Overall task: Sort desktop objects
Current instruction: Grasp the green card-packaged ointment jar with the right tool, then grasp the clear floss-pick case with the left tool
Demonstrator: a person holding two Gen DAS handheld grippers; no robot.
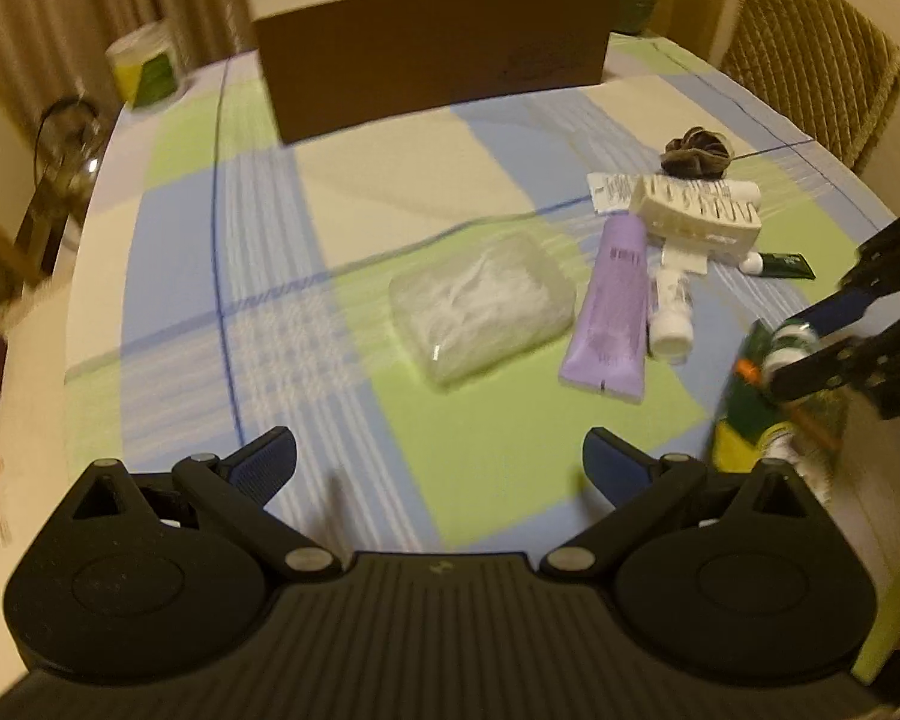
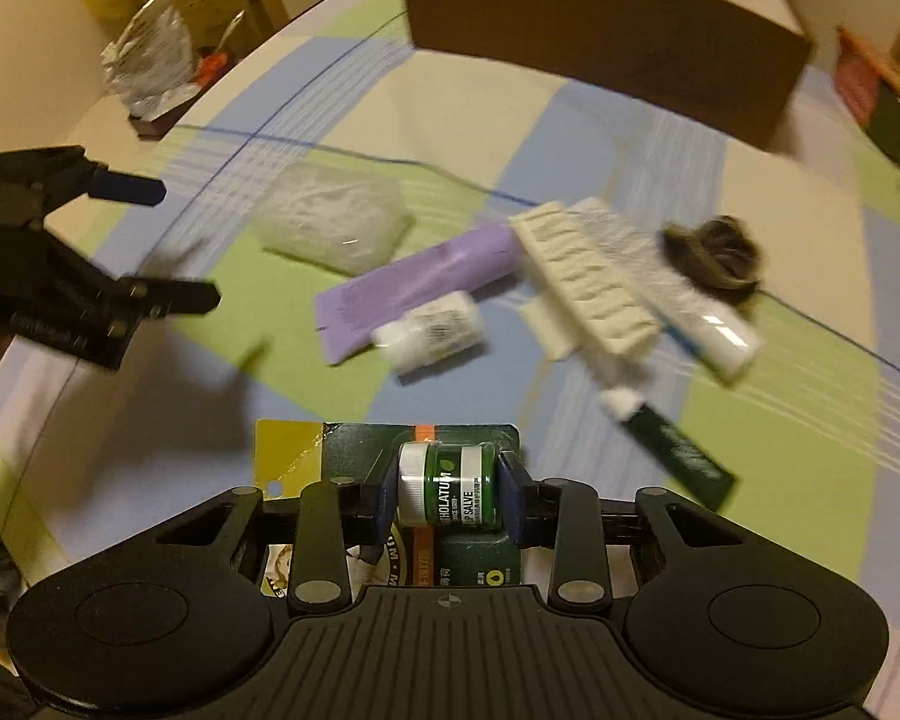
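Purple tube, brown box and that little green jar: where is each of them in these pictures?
purple tube (image 1: 612,306): left wrist view, middle of its flat body.
brown box (image 1: 432,60): left wrist view, its near side wall.
lip salve jar (image 2: 450,483): right wrist view, green label, between the right fingers.

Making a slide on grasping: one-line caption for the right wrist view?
Right gripper shut on a carded lip salve jar, toiletries scattered on the checked tablecloth beyond.

Box (image 2: 600,30) top beyond frame edge; lip-salve card (image 2: 354,450) partly behind fingers.
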